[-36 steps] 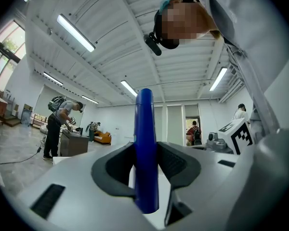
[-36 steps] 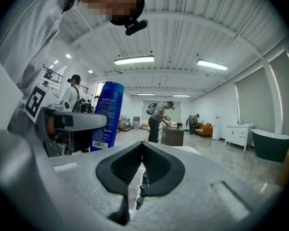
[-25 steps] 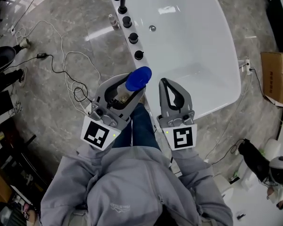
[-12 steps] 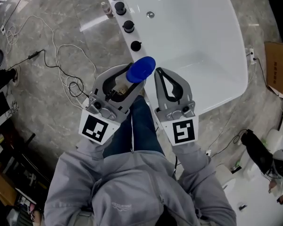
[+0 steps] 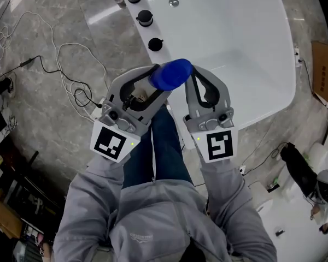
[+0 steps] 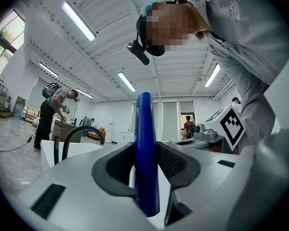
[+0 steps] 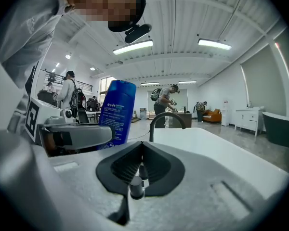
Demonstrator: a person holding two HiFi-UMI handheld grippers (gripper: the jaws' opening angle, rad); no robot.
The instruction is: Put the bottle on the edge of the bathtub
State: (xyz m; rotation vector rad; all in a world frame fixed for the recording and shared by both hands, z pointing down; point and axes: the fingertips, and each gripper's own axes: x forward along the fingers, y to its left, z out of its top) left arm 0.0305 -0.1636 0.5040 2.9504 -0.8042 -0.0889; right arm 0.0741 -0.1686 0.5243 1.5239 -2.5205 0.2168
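My left gripper [image 5: 159,76] is shut on a blue bottle [image 5: 171,74], which stands upright between its dark pads. In the left gripper view the bottle [image 6: 145,153] fills the gap between the jaws of that gripper [image 6: 147,177]. My right gripper [image 5: 200,74] hangs close beside it on the right, shut and empty. In the right gripper view the pads of the right gripper [image 7: 141,147] meet, and the bottle [image 7: 117,112] shows at the left. Both grippers hover over the near left rim of the white bathtub [image 5: 235,37].
Black knobs [image 5: 154,44] line the tub's left rim, with a black faucet [image 7: 166,119] beyond them. Cables [image 5: 71,70] trail over the marble floor at the left. A cardboard box [image 5: 325,70] and a black bag [image 5: 300,171] lie to the right of the tub. People stand in the room behind.
Both grippers have sunk together towards the tub's rim, the bottle still held in the left one. The tub and its knobs have slid up the head view.
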